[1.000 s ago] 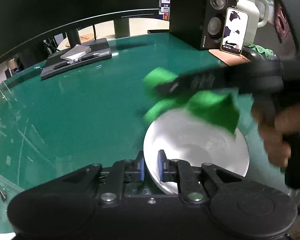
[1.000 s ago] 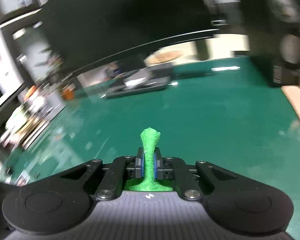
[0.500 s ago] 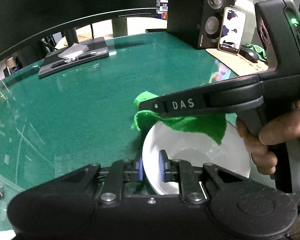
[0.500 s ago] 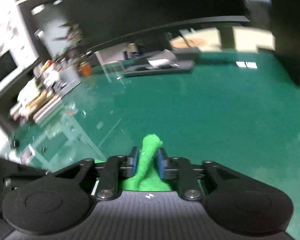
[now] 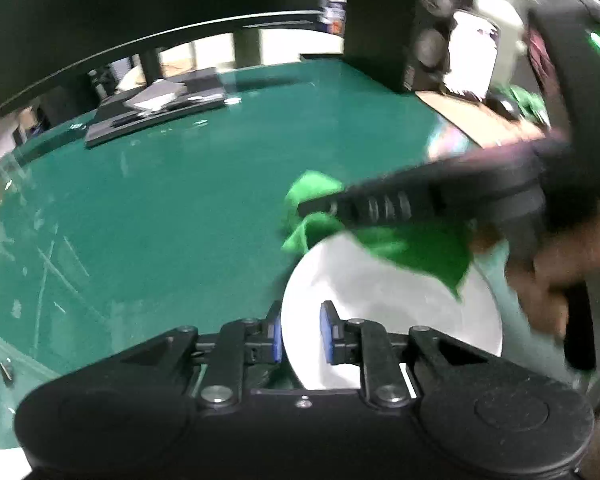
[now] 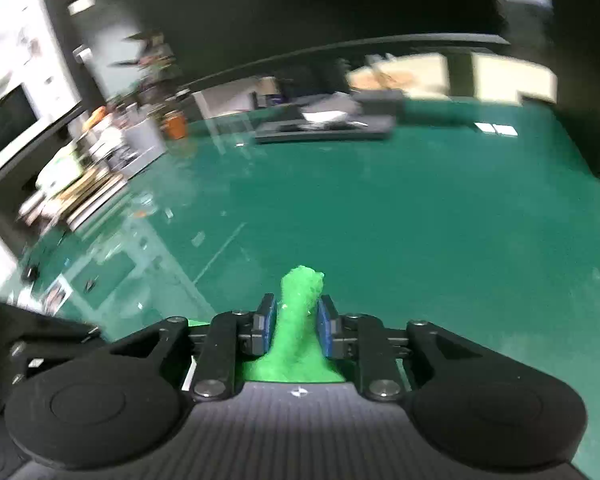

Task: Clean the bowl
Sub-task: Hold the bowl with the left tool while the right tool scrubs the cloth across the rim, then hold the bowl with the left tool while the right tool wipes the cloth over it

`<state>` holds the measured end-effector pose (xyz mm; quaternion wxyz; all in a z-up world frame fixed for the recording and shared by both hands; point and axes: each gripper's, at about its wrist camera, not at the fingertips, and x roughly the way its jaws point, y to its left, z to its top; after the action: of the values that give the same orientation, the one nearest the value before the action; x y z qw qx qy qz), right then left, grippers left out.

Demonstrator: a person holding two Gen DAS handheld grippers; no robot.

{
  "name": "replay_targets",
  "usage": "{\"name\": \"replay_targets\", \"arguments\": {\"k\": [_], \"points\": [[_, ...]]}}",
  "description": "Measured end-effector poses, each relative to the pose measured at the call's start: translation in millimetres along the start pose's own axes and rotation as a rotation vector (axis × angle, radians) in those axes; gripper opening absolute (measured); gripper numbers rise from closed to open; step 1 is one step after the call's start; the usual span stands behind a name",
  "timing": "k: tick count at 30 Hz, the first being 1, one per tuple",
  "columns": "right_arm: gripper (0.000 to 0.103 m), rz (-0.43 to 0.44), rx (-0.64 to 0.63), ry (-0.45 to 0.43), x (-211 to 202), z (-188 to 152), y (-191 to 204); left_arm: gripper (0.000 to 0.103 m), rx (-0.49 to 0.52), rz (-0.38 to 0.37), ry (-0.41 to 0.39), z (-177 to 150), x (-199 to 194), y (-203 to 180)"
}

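A white bowl (image 5: 384, 304) is tilted over the green table, and my left gripper (image 5: 300, 334) is shut on its near rim. A bright green cloth (image 5: 412, 246) drapes over the bowl's far rim and hangs into it. My right gripper (image 5: 312, 206) reaches in from the right across the bowl, blurred, shut on the cloth, with a hand (image 5: 560, 276) on its handle. In the right wrist view the cloth (image 6: 300, 320) is bunched between the blue pads of that gripper (image 6: 296, 326); the bowl is out of sight there.
A green table (image 5: 180, 208) spreads out ahead. A dark flat tray (image 5: 156, 116) with papers lies at its far side under a monitor. A black speaker (image 5: 396, 28), a phone (image 5: 472, 60) and a white kettle (image 5: 500, 8) stand far right. Cluttered shelves (image 6: 80, 184) lie left.
The right gripper with the cloth has swept along the bowl's far rim, up and right from where it was half a second ago. The left gripper still holds the bowl.
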<state>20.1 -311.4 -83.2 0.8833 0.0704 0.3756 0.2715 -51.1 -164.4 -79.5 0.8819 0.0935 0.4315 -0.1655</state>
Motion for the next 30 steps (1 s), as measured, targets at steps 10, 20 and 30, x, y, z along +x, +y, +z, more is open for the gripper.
{"name": "replay_targets", "arguments": {"k": [10, 20, 30], "points": [[0.022, 0.043, 0.124, -0.1, -41.0, -6.7, -26.5, 0.022, 0.048, -0.06, 0.024, 4.7, 8.3, -2.3], [0.005, -0.08, 0.066, -0.189, -53.5, -0.1, -16.6, 0.023, -0.05, 0.098, -0.002, 11.8, 22.3, 19.0], [0.005, -0.33, -0.498, -0.16, 4.6, -4.1, 51.2, 0.024, -0.025, 0.064, -0.008, 11.2, 20.4, 12.1]]}}
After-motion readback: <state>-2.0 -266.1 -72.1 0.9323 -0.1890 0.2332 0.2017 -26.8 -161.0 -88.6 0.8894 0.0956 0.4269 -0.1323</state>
